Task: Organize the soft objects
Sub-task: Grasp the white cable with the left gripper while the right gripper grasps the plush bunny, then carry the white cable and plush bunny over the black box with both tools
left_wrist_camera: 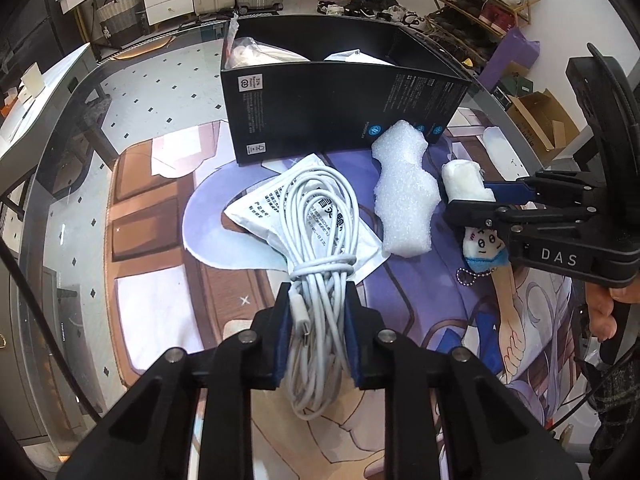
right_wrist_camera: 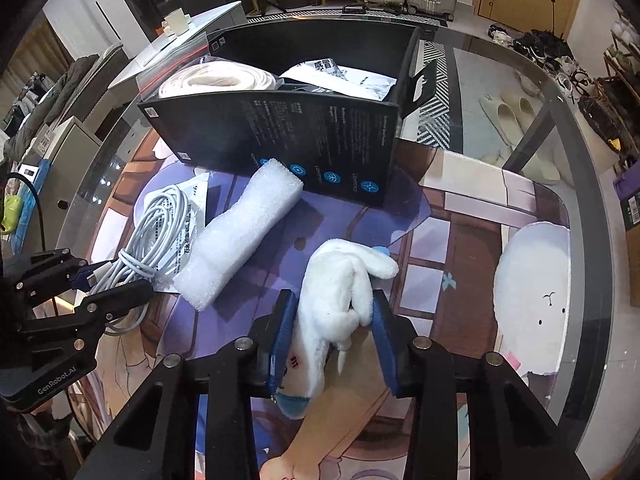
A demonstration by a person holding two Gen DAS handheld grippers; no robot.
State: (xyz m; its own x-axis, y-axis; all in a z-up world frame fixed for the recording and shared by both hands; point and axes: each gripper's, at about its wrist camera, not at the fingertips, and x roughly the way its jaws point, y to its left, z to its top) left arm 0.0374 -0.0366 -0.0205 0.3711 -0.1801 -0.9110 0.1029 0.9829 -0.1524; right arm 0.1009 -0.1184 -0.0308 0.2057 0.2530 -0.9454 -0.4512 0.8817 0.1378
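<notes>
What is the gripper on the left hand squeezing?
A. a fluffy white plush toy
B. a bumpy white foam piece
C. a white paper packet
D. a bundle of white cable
D: the left gripper has its blue pads pressed on the coiled bundle of white cable, while the right gripper holds the fluffy white plush toy.

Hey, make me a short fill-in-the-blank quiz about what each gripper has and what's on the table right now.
1. The left gripper is shut on a coiled white ____.
2. The right gripper is shut on a white plush ____.
3. The foam piece lies in front of the black ____.

Missing words: cable; toy; box.
</notes>
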